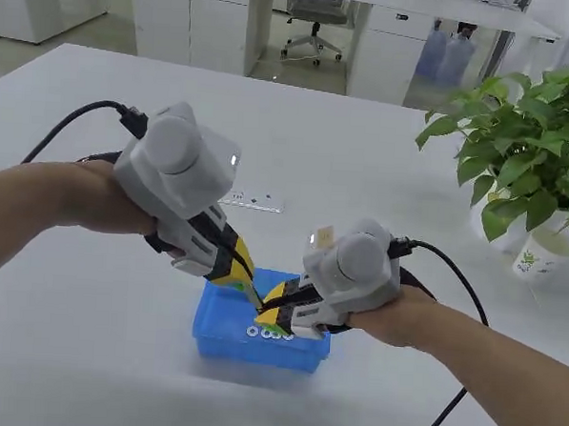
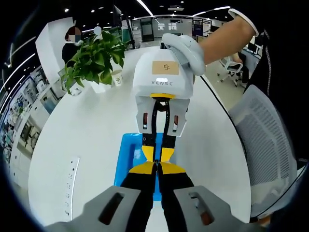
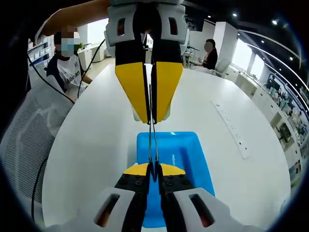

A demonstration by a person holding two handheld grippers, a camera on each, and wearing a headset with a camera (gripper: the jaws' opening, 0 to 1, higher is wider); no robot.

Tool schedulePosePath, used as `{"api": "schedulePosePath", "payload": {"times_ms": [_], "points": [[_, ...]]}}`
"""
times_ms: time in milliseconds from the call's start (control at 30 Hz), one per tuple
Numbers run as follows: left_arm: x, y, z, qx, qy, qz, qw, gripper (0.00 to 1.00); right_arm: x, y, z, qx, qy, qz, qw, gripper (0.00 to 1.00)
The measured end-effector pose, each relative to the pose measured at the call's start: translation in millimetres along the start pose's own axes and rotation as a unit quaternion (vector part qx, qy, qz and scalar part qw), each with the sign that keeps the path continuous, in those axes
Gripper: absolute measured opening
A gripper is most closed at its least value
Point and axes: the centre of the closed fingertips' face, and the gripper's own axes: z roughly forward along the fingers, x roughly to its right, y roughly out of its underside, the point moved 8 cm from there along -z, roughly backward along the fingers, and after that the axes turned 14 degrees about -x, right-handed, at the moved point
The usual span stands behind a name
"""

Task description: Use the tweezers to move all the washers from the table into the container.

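Observation:
A blue container point(image 1: 219, 326) sits on the white table, also seen in the left gripper view point(image 2: 126, 162) and the right gripper view point(image 3: 186, 152). Above it my two grippers meet tip to tip. Thin metal tweezers point(image 3: 151, 140) run between their yellow jaws. My left gripper point(image 1: 248, 284) is shut on one end and my right gripper point(image 1: 266, 313) is shut on the other. The left gripper point(image 3: 150, 118) hangs from the top of the right gripper view, above my right gripper point(image 3: 154, 170). Small white ring shapes point(image 1: 269, 334) show at the container's front; I cannot tell whether they are washers.
A white power strip point(image 1: 252, 202) lies on the table behind the container. A potted plant point(image 1: 535, 169) stands at the right edge. Black cables trail from both grippers. A mesh chair point(image 2: 263, 140) and office desks stand around the table.

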Motion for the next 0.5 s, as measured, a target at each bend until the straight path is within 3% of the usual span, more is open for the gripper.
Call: {"api": "schedulePosePath", "payload": {"times_ms": [200, 500], "points": [[10.4, 0.8, -4.8, 0.0, 0.001, 0.004, 1.0, 0.06, -10.2, -2.1, -7.7, -0.008, 0.006, -0.014, 0.9998, 0.08], [30.9, 10.3, 0.8, -0.003, 0.005, 0.008, 1.0, 0.06, -30.5, 0.6, -11.3, -0.027, 0.003, -0.032, 0.9991, 0.07]]}}
